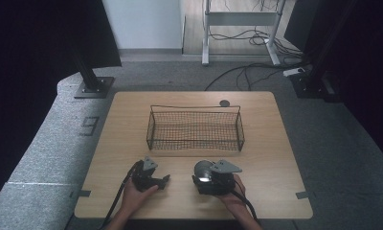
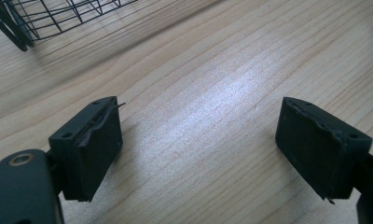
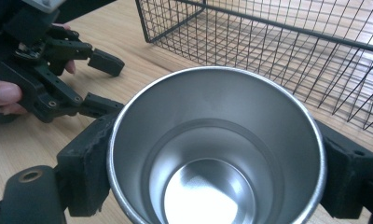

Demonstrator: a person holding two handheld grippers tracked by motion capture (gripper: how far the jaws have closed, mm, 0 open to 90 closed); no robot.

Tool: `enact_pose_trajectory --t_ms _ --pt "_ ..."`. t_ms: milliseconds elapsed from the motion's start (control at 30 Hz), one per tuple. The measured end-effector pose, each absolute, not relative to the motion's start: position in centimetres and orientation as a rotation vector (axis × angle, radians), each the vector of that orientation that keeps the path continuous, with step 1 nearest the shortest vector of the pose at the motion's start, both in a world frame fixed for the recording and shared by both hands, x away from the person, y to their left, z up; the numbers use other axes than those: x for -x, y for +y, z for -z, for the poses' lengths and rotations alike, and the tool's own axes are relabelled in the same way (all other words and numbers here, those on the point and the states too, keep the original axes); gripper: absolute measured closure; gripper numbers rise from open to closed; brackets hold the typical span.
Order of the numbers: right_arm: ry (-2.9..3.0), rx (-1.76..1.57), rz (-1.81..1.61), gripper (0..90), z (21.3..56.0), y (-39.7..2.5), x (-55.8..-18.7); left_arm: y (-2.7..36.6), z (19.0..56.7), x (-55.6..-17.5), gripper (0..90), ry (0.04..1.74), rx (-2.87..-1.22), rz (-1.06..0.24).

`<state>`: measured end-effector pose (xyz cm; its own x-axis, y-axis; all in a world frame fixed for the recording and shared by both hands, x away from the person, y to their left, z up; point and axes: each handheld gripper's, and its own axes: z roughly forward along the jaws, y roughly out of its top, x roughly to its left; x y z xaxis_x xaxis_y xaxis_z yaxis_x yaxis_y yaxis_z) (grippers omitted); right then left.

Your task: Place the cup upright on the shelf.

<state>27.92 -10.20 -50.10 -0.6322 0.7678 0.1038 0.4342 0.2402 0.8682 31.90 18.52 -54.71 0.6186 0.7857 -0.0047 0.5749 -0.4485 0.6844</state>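
A shiny steel cup [image 3: 212, 163] lies gripped between the two black jaws of my right gripper [image 3: 212, 140], its open mouth facing the camera and nothing inside. In the high view that cup [image 1: 202, 168] sits at the front of my right gripper [image 1: 205, 176], near the table's front edge. To its left my left gripper [image 1: 164, 180] rests low over the wood, a hand around it. Its jaws stand wide apart over bare wood in the left gripper view [image 2: 198, 126]. The right gripper view also catches the left gripper [image 3: 105, 84], open, just left of the cup.
A black wire basket [image 1: 194, 111] stands in the middle of the wooden table [image 1: 266, 163], just beyond both grippers; its corner [image 2: 44, 14] and side wall [image 3: 268, 42] are close. A small dark disc [image 1: 224, 102] lies at the far edge. Cables and stands are on the floor behind.
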Motion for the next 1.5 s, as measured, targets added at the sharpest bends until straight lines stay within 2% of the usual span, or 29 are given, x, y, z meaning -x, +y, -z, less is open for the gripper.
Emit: enact_pose_trajectory --t_ms 1500 --pt "2.035 -1.090 -1.421 14.0 46.7 -12.4 -27.5 18.5 54.7 -31.9 14.5 1.063 -2.185 -0.415"
